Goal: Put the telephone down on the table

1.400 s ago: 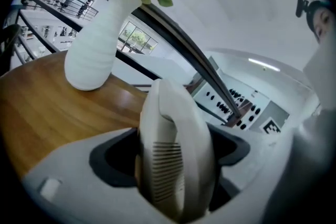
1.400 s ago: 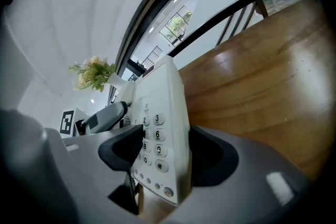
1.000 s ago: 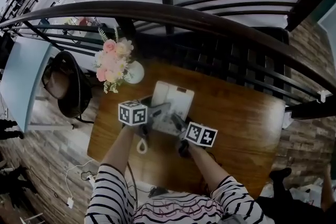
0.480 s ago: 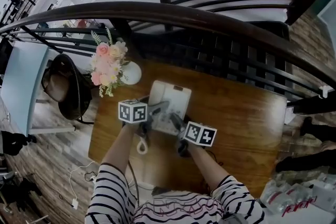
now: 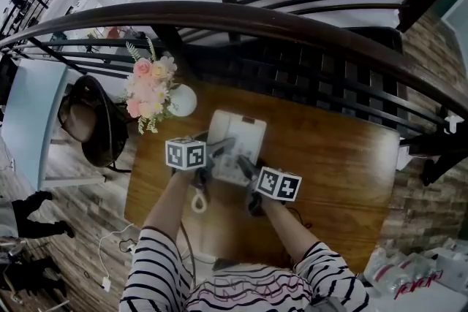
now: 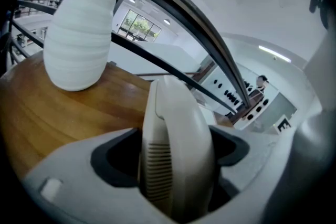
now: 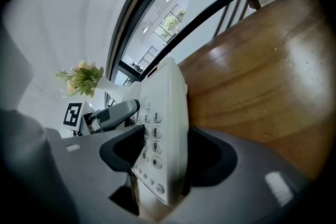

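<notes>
A white desk telephone (image 5: pixel 235 144) is over the far middle of the wooden table (image 5: pixel 344 164), held from both sides. My left gripper (image 5: pixel 214 157) is shut on its left side, where the handset (image 6: pixel 176 149) stands upright between the jaws of the left gripper (image 6: pixel 173 165). The right gripper (image 5: pixel 246 172) is shut on the keypad side. In the right gripper view the telephone (image 7: pixel 163 128) shows its number keys, clamped in the right gripper (image 7: pixel 165 157). Whether the base touches the table I cannot tell. A coiled cord (image 5: pixel 198 201) hangs off the phone toward me.
A white vase (image 5: pixel 183 100) of pink flowers (image 5: pixel 150 88) stands at the table's far left corner, close to the phone; it looms as a vase (image 6: pixel 79 39) in the left gripper view. A dark railing (image 5: pixel 292 25) runs behind the table. A chair (image 5: pixel 91 124) sits left.
Both grippers keep the same hold on the telephone and it has hardly moved. Only the head view has shifted slightly.
</notes>
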A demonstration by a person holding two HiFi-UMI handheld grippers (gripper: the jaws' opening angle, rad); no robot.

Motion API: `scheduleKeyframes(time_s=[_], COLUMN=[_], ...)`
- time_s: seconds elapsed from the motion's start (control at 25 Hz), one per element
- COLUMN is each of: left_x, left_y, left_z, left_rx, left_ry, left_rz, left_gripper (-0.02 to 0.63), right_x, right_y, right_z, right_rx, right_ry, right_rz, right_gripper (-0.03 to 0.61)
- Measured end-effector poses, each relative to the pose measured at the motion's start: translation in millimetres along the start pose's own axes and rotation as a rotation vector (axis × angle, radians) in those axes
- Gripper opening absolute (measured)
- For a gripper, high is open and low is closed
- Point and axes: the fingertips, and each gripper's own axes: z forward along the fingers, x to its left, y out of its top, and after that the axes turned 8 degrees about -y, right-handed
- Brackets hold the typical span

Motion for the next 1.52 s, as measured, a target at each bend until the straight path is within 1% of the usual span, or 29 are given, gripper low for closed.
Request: scheduleKeyframes(time_s=[0.08, 0.28, 0.48, 0.6, 0.72, 0.84, 1.0, 1.08, 1.12, 1.16, 1.24, 1.4, 1.52], left_x=[0.0, -2.6, -7.4, -13.7, -15.7, -20.5, -38.9, -52.0, -58.3, -64.3, -75.1, -95.8, -116.1], left_y=[2.7, 3.7, 5.1, 1.9, -1.6, -5.0, -12.5, -16.6, -18.4, -20.3, -25.2, -43.4, -63.3], left_z=[-3.8, -17.4, -27.3, -36.8, -49.7, -63.6, -90.8, -103.6, -109.4, -115.1, -127.8, -157.2, -175.7], left_rx=[-0.025, -0.052, -0.078, -0.093, -0.120, -0.151, -0.196, -0.219, -0.229, -0.238, -0.253, -0.278, -0.279], left_ry=[0.010, 0.045, 0.045, 0.055, 0.096, 0.132, 0.146, 0.141, 0.140, 0.140, 0.144, 0.171, 0.190], left_rz=[0.012, 0.028, 0.044, 0.061, 0.087, 0.115, 0.169, 0.194, 0.204, 0.213, 0.229, 0.266, 0.292], left_gripper=[0.402, 0.405, 0.410, 0.410, 0.410, 0.407, 0.392, 0.368, 0.343, 0.314, 0.232, 0.110, 0.069], right_x=[1.3, 8.3, 11.8, 13.1, 18.2, 16.5, 17.9, 20.7, 22.3, 24.2, 29.8, 39.8, 46.6], right_y=[-0.9, -4.2, -5.1, -12.6, -16.8, -21.0, -35.1, -43.7, -47.8, -51.8, -59.6, -78.5, -93.7], right_z=[-1.2, -11.5, -21.3, -30.0, -41.1, -52.2, -70.1, -79.9, -84.7, -89.6, -100.3, -126.2, -149.6], right_rx=[-0.003, -0.018, -0.045, -0.062, -0.083, -0.105, -0.148, -0.161, -0.164, -0.166, -0.175, -0.205, -0.227], right_ry=[-0.001, -0.006, -0.016, -0.010, -0.005, -0.025, -0.053, -0.057, -0.058, -0.058, -0.059, -0.065, -0.056], right_rz=[-0.009, -0.029, -0.049, -0.055, -0.069, -0.083, -0.098, -0.103, -0.105, -0.108, -0.114, -0.130, -0.141], right_gripper=[0.261, 0.263, 0.256, 0.236, 0.226, 0.206, 0.167, 0.153, 0.148, 0.141, 0.131, 0.102, 0.074])
